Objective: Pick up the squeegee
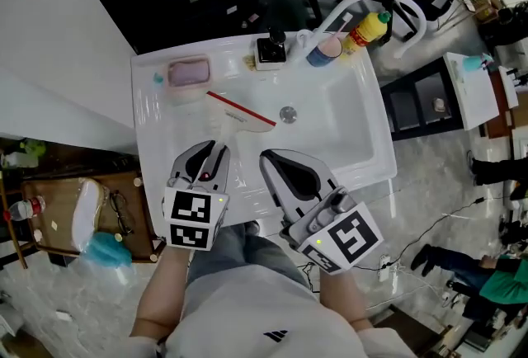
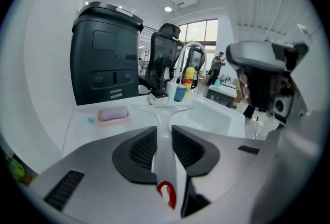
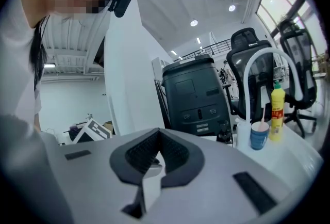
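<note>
- Gripping the squeegee [image 1: 237, 114] by its white handle, the left gripper [image 1: 210, 157] has its jaws clamped narrow on it. The red-edged blade lies over the basin at frame centre, and the red hang loop pokes out behind the pads.
- Risk: the handle looks like smooth, tapered plastic and the wide blade end is likely the heavier. It could droop or slide forward out of the pads.
- Risk: a swing toward upper left could clip the pink soap dish [image 1: 188, 73] or the sink [image 1: 363, 101] wall.
- Right gripper [image 1: 276, 162], just right of centre, has its jaws together and nothing between them. It is near the left one, so a bump is possible.
- Surface: glossy white basin, drain [image 1: 287, 114]. Blue cup [image 1: 323, 51], yellow bottle [image 1: 373, 25] and white faucet [image 1: 388, 2] stand along the back.
- Room: black bin [image 2: 105, 60], office chair [image 2: 165, 58], marbled floor, wooden stand [image 1: 74, 208] at lower left.
</note>
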Motion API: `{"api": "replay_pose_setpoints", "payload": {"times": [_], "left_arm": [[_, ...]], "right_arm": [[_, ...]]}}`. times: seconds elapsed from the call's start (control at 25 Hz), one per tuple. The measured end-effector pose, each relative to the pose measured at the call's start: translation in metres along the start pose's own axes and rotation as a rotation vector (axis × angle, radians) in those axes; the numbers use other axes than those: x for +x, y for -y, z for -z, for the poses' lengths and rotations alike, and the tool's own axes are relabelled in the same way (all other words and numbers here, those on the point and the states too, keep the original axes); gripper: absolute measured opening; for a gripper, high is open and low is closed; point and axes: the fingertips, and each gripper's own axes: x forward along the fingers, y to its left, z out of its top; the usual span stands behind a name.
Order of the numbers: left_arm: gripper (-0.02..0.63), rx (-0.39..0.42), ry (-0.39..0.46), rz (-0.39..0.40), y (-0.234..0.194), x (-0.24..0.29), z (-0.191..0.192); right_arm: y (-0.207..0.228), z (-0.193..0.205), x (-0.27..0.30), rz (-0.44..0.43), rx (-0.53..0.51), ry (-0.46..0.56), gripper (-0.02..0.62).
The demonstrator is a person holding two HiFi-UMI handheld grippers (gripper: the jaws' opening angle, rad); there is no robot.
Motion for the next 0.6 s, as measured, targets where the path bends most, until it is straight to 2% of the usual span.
{"api": "replay_pose_setpoints", "payload": {"times": [0.6], "left_arm": [[0.097,0.078,0.148,0.163,0.07,-0.014,-0.062]], "right_arm": [[0.019,-0.012,-0.053,0.131,-0.006,0.042,0.009]]}}
